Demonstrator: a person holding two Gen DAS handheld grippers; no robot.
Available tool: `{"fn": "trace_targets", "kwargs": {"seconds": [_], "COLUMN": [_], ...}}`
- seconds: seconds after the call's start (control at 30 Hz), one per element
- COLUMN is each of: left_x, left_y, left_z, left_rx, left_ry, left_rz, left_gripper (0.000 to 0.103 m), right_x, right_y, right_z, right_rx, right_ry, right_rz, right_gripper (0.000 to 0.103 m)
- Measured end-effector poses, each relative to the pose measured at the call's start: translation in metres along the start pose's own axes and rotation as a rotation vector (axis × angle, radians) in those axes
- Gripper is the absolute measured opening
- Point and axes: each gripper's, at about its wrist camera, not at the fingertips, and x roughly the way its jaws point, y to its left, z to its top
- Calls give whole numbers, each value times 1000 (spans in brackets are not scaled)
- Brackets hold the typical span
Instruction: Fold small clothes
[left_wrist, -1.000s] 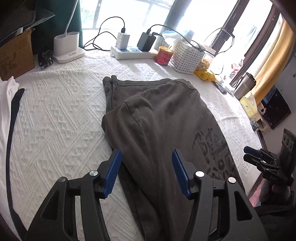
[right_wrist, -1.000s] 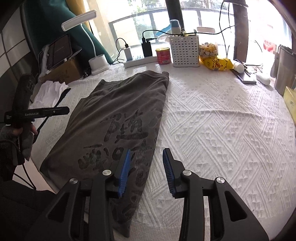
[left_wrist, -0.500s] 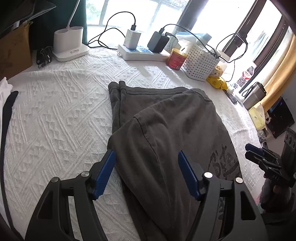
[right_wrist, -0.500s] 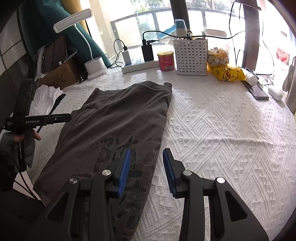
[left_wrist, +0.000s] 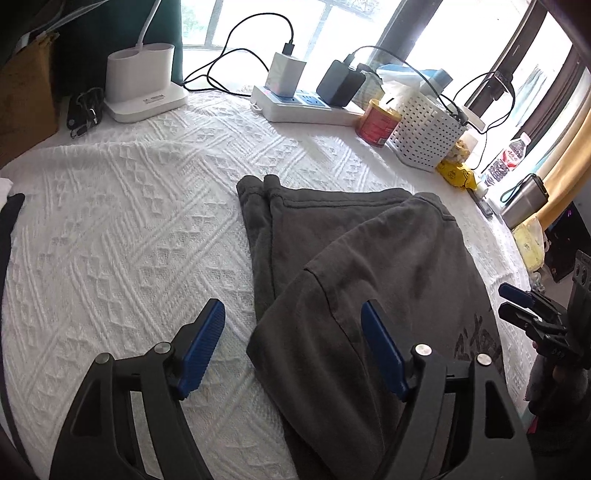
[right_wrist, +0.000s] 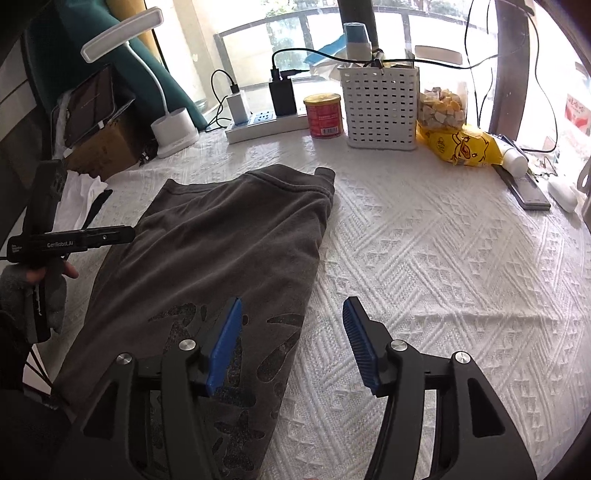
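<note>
- Both tongs have advanced over the garment since a second ago, their jaws just widening.
- Left gripper and right gripper stand spread, pinching nothing.
- Grey printed T-shirt lies folded on the white textured tablecloth.

The folded garment lies on the table; behind it the basket, can left of it, perhaps touching.

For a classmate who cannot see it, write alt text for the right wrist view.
A dark grey shirt with a black print lies folded on a white cloth. The right tongs stand open over its edge, holding nothing, having just opened. The left tongs reach in at left.
</note>
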Motion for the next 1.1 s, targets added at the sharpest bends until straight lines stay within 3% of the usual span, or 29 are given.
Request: {"fn": "trace_targets", "kwargs": {"seconds": [0.27, 0.57, 0.7, 0.83, 0.93, 1.03, 1.1], "left_x": [13, 31, 39, 41, 42, 41, 41], "left_y": [0, -41, -60, -69, -71, -69, -67], "left_z": [14, 11, 6, 4, 3, 4, 5], "left_rx": [12, 152, 231, 261, 283, 287, 285], "left_ry": [-9, 11, 5, 5, 1, -11, -19], "left_rz": [-31, -36, 3, -34, -31, -29, -25], "left_gripper": [83, 90, 90, 90, 85, 73, 56], "right_x": [22, 60, 79, 92, 95, 97, 98], "right_y": [-22, -28, -21, -12, -9, -6, -3], "right_z": [25, 62, 71, 74, 74, 75, 75], "right_rx": [48, 51, 29, -7, -23, -36, -37], "right_ry": [-9, -27, -8, 3, -3, -2, -2], "right_rz": [12, 83, 104, 85, 77, 56, 40], "right_gripper": [60, 60, 60, 61, 62, 62, 62]}}
